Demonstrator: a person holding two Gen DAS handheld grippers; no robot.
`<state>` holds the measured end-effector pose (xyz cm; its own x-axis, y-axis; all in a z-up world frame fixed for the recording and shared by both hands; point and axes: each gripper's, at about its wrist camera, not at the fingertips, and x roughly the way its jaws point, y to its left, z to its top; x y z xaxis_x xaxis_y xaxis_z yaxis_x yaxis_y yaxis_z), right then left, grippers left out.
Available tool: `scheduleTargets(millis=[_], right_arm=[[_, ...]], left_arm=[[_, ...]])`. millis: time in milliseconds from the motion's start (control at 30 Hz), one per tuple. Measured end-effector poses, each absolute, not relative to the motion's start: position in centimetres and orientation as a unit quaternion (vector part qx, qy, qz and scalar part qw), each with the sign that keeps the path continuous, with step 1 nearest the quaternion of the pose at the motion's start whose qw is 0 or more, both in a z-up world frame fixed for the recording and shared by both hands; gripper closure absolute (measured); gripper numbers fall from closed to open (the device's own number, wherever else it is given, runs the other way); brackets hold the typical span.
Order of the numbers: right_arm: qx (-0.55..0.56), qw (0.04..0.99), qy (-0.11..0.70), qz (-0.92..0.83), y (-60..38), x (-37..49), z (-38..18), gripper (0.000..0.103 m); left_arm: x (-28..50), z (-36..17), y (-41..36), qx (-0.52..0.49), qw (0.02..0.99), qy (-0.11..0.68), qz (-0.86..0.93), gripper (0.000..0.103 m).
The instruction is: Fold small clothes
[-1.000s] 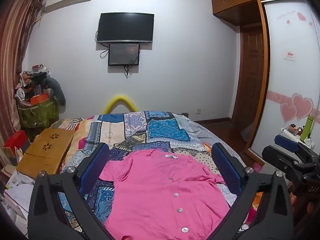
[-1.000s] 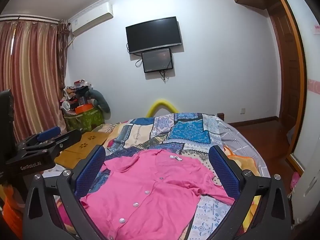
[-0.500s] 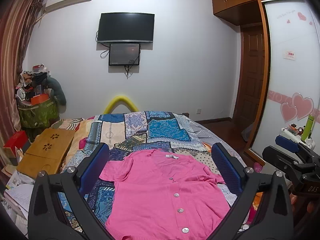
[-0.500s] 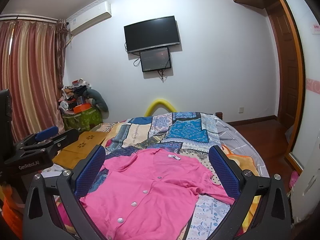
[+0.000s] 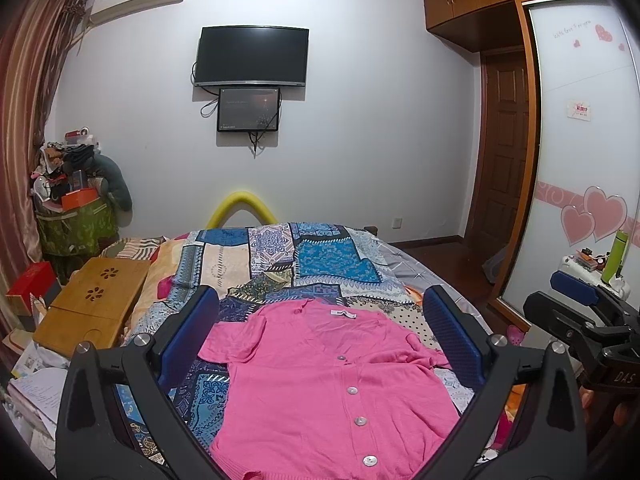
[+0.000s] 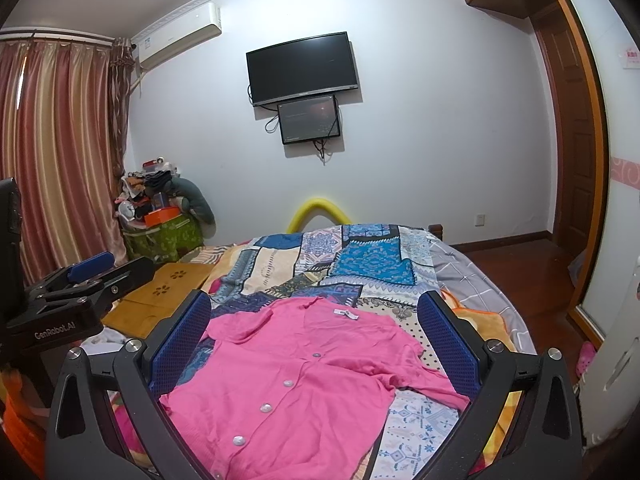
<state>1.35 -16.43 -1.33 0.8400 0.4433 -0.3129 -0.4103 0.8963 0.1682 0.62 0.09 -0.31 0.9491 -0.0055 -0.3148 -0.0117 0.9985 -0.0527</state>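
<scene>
A pink short-sleeved cardigan (image 5: 320, 380) with white buttons lies spread flat, front up, on a patchwork bedspread (image 5: 280, 264); it also shows in the right wrist view (image 6: 296, 376). My left gripper (image 5: 320, 320) is open and empty, held above the near part of the cardigan. My right gripper (image 6: 314, 320) is also open and empty above it. The right gripper shows at the right edge of the left wrist view (image 5: 580, 312), and the left gripper shows at the left edge of the right wrist view (image 6: 80, 284).
A wooden lap tray (image 5: 92, 300) lies left of the bed beside papers. A green basket piled with clothes (image 5: 72, 216) stands in the far left corner. A TV (image 5: 252, 56) hangs on the far wall. A wardrobe with heart stickers (image 5: 580, 160) and a door are on the right.
Both grippers have shifted only slightly; the view drifts a little. The cardigan lies unmoved and both grippers stay open.
</scene>
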Motion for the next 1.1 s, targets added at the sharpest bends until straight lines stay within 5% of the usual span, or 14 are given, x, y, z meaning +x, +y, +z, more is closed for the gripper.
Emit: scheduleTargets(millis=[1100], right_arm=[[0.044, 0.958, 0.173, 0.223, -16.57, 1.41, -1.35, 0.0]], left_arm=[[0.43, 0.0, 0.13, -0.027, 0.988, 0.154, 0.007, 0.0]])
